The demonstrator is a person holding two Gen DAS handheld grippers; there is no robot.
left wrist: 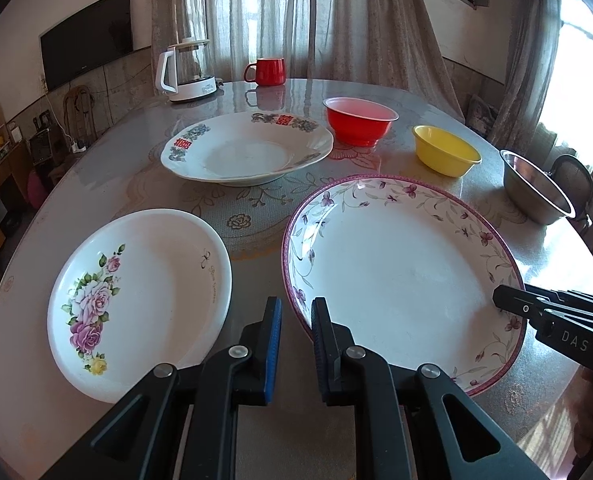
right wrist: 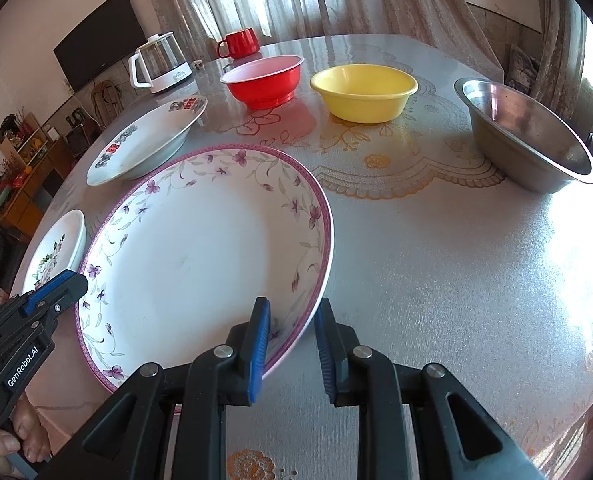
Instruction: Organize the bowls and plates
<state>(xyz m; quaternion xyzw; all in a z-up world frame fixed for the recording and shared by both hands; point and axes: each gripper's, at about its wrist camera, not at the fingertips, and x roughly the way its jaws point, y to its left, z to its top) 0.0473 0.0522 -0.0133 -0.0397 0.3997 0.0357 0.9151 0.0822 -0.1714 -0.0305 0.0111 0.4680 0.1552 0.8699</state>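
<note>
A large white plate with a pink rim and purple flowers (left wrist: 400, 264) (right wrist: 200, 248) lies on the table near me. My left gripper (left wrist: 296, 312) (right wrist: 83, 286) is shut on its left rim, one finger inside and one outside. My right gripper (right wrist: 292, 312) (left wrist: 496, 300) straddles the right rim, and a sliver of table shows between the rim and the outer finger, so it stands open. A white plate with roses (left wrist: 148, 288) lies to the left. Behind are a plate with red characters (left wrist: 248, 152), a red bowl (left wrist: 360, 120), a yellow bowl (left wrist: 444, 150) and a steel bowl (right wrist: 524, 140).
A glass kettle (left wrist: 184, 72) and a red mug (left wrist: 266, 70) stand at the table's far edge before the curtains. Bare patterned tabletop (right wrist: 436, 280) spreads to the right of the big plate. A person's hand (right wrist: 0, 448) holds the left gripper's handle.
</note>
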